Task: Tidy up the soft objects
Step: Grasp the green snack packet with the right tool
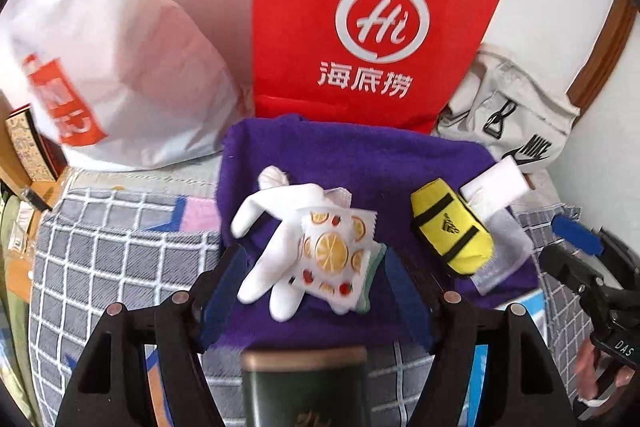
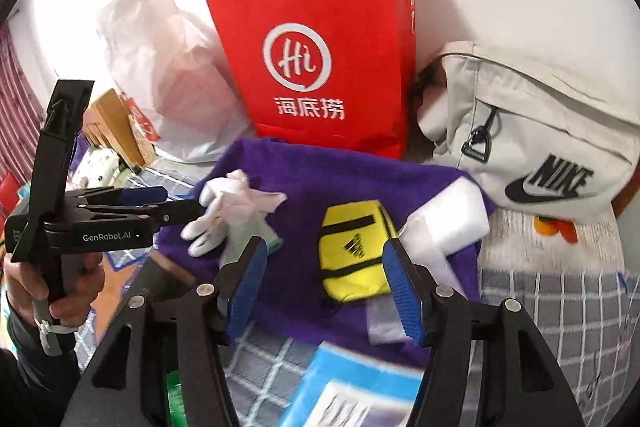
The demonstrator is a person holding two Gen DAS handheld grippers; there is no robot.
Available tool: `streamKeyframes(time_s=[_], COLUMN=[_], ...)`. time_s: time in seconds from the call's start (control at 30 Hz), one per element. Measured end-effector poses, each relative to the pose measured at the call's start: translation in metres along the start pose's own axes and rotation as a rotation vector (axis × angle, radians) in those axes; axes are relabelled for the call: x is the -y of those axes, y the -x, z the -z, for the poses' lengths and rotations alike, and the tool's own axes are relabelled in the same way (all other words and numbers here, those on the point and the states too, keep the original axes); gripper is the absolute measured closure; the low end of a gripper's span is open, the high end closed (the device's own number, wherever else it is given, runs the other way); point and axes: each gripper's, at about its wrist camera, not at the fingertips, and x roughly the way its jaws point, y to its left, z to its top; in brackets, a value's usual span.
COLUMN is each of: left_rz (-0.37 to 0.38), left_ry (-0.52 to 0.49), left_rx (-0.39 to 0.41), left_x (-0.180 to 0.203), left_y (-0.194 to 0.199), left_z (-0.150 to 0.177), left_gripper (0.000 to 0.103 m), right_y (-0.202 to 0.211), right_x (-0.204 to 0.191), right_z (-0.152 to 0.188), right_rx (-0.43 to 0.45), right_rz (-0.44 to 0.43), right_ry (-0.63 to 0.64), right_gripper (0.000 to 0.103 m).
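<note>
A purple towel (image 1: pixel 360 163) lies spread on the checked bedcover. On it rest a white glove (image 1: pixel 264 227) with a fruit-print pouch (image 1: pixel 336 251) on top, a small yellow bag (image 1: pixel 452 231), a white foam block (image 1: pixel 496 179) and a clear packet (image 1: pixel 504 251). My left gripper (image 1: pixel 316 267) is open above the glove and pouch, its pads clear of them. In the right wrist view my right gripper (image 2: pixel 325 255) is open over the yellow bag (image 2: pixel 352 247) and holds nothing. The left gripper (image 2: pixel 182 201) shows there beside the glove (image 2: pixel 216 215), held by a hand (image 2: pixel 72 279).
A red paper bag (image 1: pixel 360 27), a white plastic bag (image 1: pixel 120 67) and a pale Nike bag (image 2: pixel 540 147) stand behind the towel against the wall. A dark green tin (image 1: pixel 304 387) sits near me. A blue booklet (image 2: pixel 360 387) lies on the checked cover (image 1: pixel 120 247). Boxes (image 1: pixel 28 147) crowd the left.
</note>
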Motion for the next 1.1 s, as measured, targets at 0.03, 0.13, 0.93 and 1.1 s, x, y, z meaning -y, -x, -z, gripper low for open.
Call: streamKeyframes(time_s=[0.03, 0.13, 0.93, 1.1], left_rz=[0.004, 0.018, 0.068, 0.063], left_ry=[0.006, 0.005, 0.147, 0.130], left_rx=[0.014, 0.015, 0.048, 0.043], left_x=[-0.003, -0.006, -0.059, -0.065], left_y=[0.009, 0.026, 0.096, 0.094], left_z=[0.005, 0.017, 0.141, 0.153], left_gripper=[0.033, 0.033, 0.034, 0.034], right_y=[0.007, 0.021, 0.020, 0.004], right_x=[-0.002, -0.010, -0.122, -0.131], right_z=[0.005, 0.019, 0.142, 0.147], right_rx=[0.006, 0.004, -0.197, -0.244], right_rz=[-0.014, -0.038, -0.084, -0.071], right_ry=[-0.016, -0.045, 0.214, 0.236], right_gripper=[0.043, 0.043, 0.042, 0.042])
